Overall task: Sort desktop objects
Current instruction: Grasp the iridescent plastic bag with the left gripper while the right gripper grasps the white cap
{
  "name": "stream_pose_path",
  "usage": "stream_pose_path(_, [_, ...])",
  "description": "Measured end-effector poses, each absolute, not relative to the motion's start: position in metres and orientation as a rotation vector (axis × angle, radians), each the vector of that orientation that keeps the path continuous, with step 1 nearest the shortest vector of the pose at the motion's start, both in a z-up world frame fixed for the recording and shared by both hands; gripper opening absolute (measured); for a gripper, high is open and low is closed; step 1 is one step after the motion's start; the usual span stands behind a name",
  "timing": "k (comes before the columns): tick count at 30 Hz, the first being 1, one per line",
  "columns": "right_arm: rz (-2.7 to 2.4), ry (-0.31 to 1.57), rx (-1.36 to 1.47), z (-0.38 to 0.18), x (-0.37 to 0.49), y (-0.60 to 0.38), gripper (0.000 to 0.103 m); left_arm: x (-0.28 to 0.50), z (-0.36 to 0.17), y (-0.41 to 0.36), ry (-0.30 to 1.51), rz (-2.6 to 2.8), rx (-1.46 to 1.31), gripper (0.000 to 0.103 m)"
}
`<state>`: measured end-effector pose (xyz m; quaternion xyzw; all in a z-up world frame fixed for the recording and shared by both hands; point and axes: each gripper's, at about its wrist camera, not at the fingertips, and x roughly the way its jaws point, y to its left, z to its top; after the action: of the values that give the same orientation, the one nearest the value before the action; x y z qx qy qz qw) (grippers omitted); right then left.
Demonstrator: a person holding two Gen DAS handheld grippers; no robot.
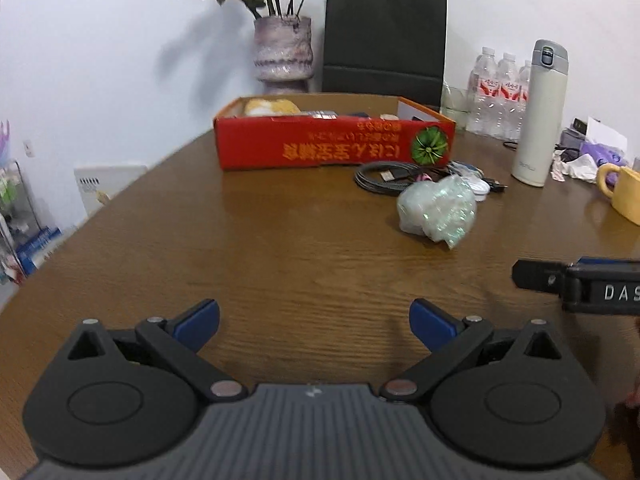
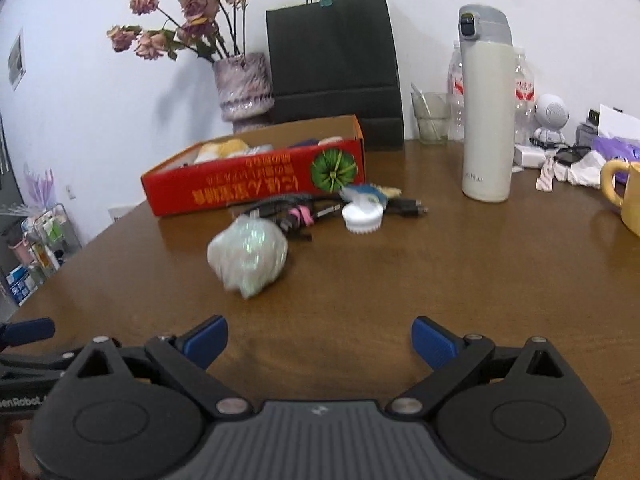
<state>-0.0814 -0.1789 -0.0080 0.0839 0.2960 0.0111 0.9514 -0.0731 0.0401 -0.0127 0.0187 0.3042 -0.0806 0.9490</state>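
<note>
An open red cardboard box (image 1: 332,144) (image 2: 256,184) with several items inside lies on the brown wooden table (image 1: 280,248) (image 2: 400,280). In front of it lie a crumpled iridescent plastic wrap (image 1: 438,210) (image 2: 248,254), coiled black cables (image 1: 384,178) (image 2: 288,210) and a white round brush (image 2: 362,214). My left gripper (image 1: 314,322) is open and empty, above bare table, well short of the wrap. My right gripper (image 2: 320,342) is open and empty, near the wrap; its side shows in the left wrist view (image 1: 580,284).
A white thermos (image 1: 540,116) (image 2: 486,108), a yellow mug (image 1: 624,192) (image 2: 628,196), water bottles (image 1: 496,92), a glass (image 2: 430,118) and small clutter stand at the right. A vase of dried roses (image 1: 284,52) (image 2: 242,84) and a black paper bag (image 1: 384,36) (image 2: 334,64) stand at the back.
</note>
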Motion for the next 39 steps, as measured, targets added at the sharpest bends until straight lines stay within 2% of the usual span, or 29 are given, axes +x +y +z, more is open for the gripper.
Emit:
stream_pose_path(6, [0.038, 0.619, 0.228, -0.017, -0.083, -0.185, 0.099, -0.067, -0.020, 0.045, 0.709, -0.181, -0.012, 0.103])
stream_pose_path(11, [0.025, 0.636, 0.205, -0.018, -0.079, -0.182, 0.099, -0.068, -0.018, 0.039, 0.715, -0.153, 0.014, 0.103])
stream_pose_path(17, [0.076, 0.669, 0.224, -0.013, -0.071, -0.204, 0.099, -0.058, 0.007, 0.009, 0.628, -0.330, 0.033, 0.103])
stream_pose_path(22, [-0.023, 0.673, 0.209, -0.013, -0.056, -0.231, 0.098, -0.020, 0.011, -0.030, 0.549, -0.382, 0.095, 0.101])
stream_pose_path(23, [-0.021, 0.669, 0.207, -0.012, -0.053, -0.234, 0.096, -0.012, 0.010, -0.036, 0.547, -0.394, 0.096, 0.098])
stream_pose_path(24, [-0.017, 0.662, 0.200, -0.010, -0.049, -0.237, 0.093, -0.004, 0.007, -0.041, 0.561, -0.406, 0.099, 0.081])
stream_pose_path(25, [-0.013, 0.655, 0.189, -0.008, -0.046, -0.239, 0.091, 0.004, 0.005, -0.045, 0.586, -0.408, 0.099, 0.057])
stream_pose_path(26, [-0.009, 0.647, 0.179, -0.006, -0.042, -0.240, 0.087, 0.013, 0.001, -0.047, 0.615, -0.409, 0.088, 0.048])
stream_pose_path(29, [-0.021, 0.642, 0.152, -0.001, -0.023, -0.240, 0.084, 0.022, -0.003, -0.038, 0.641, -0.424, 0.018, 0.034])
stream_pose_path(31, [-0.013, 0.641, 0.145, 0.001, -0.005, -0.237, 0.084, 0.020, -0.001, -0.029, 0.639, -0.431, -0.018, 0.020])
stream_pose_path(34, [0.013, 0.636, 0.119, 0.001, 0.024, -0.225, 0.084, 0.015, 0.005, -0.007, 0.643, -0.419, -0.093, 0.013])
stream_pose_path(37, [0.030, 0.651, 0.052, -0.004, 0.056, -0.209, 0.075, 0.008, 0.011, 0.018, 0.630, -0.368, -0.127, 0.012])
stream_pose_path(39, [0.028, 0.658, 0.027, -0.006, 0.073, -0.204, 0.063, 0.005, 0.015, 0.034, 0.618, -0.331, -0.141, 0.012])
